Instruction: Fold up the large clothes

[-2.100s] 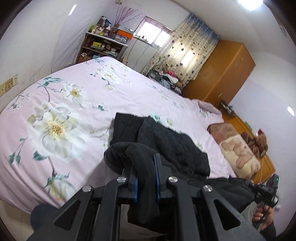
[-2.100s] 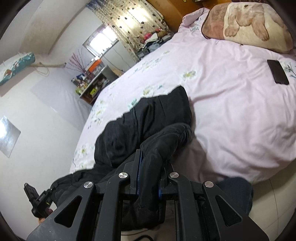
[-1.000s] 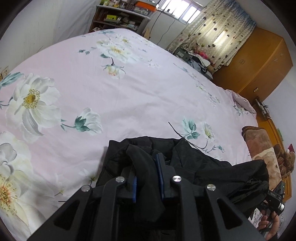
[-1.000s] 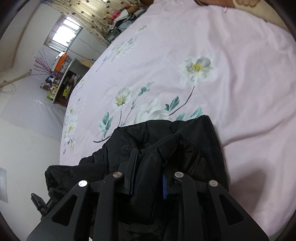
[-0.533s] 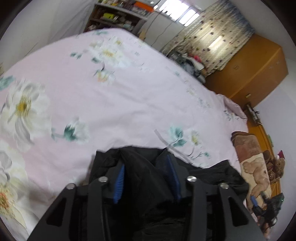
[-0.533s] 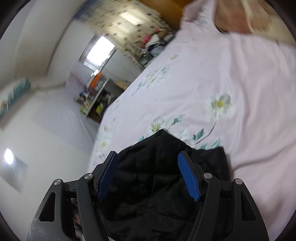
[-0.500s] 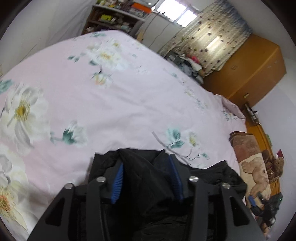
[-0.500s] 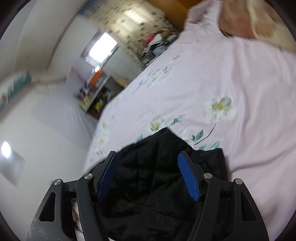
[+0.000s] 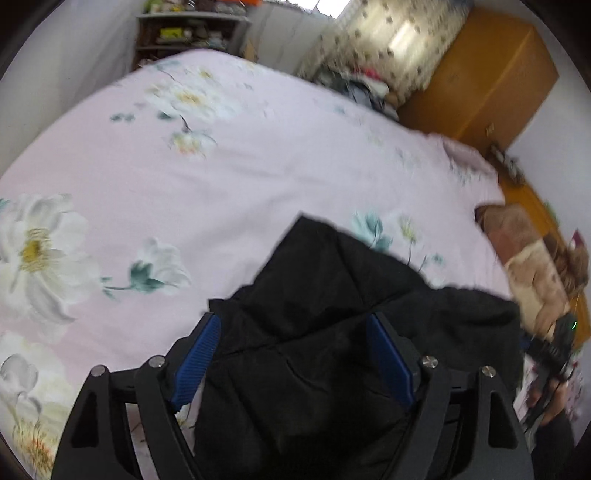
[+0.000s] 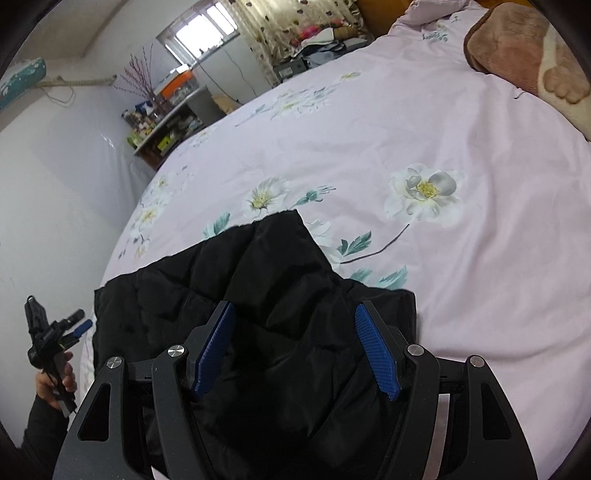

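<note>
A black quilted jacket [image 9: 332,295] lies spread on the pink flowered bedsheet [image 9: 229,177] near the bed's front edge. It also shows in the right wrist view [image 10: 266,280]. My left gripper [image 9: 293,325] is open and empty, its blue pads on either side above the jacket. My right gripper [image 10: 295,314] is open and empty over the jacket's other end. The right gripper shows small at the far right of the left wrist view [image 9: 554,347]; the left gripper shows at the far left of the right wrist view [image 10: 55,332].
A brown plush pillow [image 10: 532,55] lies at the head of the bed. An orange wardrobe [image 9: 487,77], a curtained window [image 10: 207,26] and a cluttered shelf [image 10: 162,122] stand beyond the bed. A white wall [image 10: 44,177] runs along its far side.
Both grippers held folds of the jacket, carried them forward over the bed, then opened and let go. Now both jaws stand wider and the jacket lies flatter on the sheet.
</note>
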Available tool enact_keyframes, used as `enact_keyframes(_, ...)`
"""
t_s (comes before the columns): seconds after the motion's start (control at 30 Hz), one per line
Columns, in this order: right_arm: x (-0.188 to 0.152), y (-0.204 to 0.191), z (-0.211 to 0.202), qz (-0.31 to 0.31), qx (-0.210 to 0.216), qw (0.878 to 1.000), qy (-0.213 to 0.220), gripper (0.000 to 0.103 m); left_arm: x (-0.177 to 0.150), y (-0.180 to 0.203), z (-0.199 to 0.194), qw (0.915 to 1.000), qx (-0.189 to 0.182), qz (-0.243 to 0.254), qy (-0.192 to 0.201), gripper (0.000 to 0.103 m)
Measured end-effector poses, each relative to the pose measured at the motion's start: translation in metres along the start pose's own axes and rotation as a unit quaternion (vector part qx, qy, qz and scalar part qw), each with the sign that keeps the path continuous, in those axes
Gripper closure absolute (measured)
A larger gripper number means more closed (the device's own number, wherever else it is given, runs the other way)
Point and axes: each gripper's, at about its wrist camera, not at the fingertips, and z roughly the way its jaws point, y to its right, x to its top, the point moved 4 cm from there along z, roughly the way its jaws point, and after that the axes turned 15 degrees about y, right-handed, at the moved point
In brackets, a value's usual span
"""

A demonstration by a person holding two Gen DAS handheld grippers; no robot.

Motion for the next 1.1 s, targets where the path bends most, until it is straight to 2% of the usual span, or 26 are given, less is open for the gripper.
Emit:
enact_keyframes(0.03,0.002,0.000,0.003,0.000,0.004,1.000,-0.004,0.035,0.000,0.002,0.006,1.0000,0.001,0.008,-0.001,0.022)
enact_keyframes(0.13,0.004,0.000,0.016,-0.003,0.004,1.000,-0.027,0.035,0.002,0.003,0.018,0.9999,0.009,0.008,-0.001,0.038)
enact_keyframes(0.2,0.000,0.004,0.028,0.004,-0.019,0.998,-0.058,0.039,0.004,0.001,0.025,0.9998,0.021,0.001,0.000,0.060)
enact_keyframes(0.23,-0.002,0.007,0.034,0.002,-0.041,0.997,-0.066,0.066,0.004,0.000,0.027,0.9995,0.031,0.001,0.002,0.065)
enact_keyframes(0.27,-0.002,0.007,0.036,-0.002,-0.054,0.997,-0.064,0.082,0.005,-0.001,0.026,0.9989,0.044,0.001,0.015,0.073)
enact_keyframes(0.3,-0.001,0.004,0.036,-0.006,-0.057,0.997,-0.055,0.084,0.005,-0.001,0.025,0.9982,0.053,0.002,0.027,0.075)
enact_keyframes(0.33,0.000,0.001,0.036,-0.012,-0.060,0.997,-0.045,0.090,0.005,-0.001,0.025,0.9975,0.061,0.004,0.037,0.076)
enact_keyframes(0.4,0.000,0.001,0.037,-0.028,-0.084,0.996,-0.025,0.090,-0.001,-0.005,0.031,0.9961,0.073,0.016,0.048,0.076)
enact_keyframes(0.5,-0.016,0.015,0.054,-0.024,-0.117,0.992,-0.034,0.091,-0.019,-0.011,0.047,0.9957,0.080,0.012,0.044,0.075)
enact_keyframes(0.63,-0.043,0.017,0.073,-0.074,-0.152,0.985,-0.035,0.091,-0.030,-0.011,0.055,0.9940,0.090,0.025,0.058,0.074)
enact_keyframes(0.87,-0.049,0.021,0.085,-0.096,-0.163,0.981,-0.036,0.090,-0.039,-0.009,0.060,0.9913,0.102,0.036,0.075,0.070)
enact_keyframes(1.1,-0.036,0.011,0.068,-0.091,-0.169,0.981,-0.028,0.086,-0.018,-0.004,0.044,0.9911,0.110,0.044,0.060,0.065)
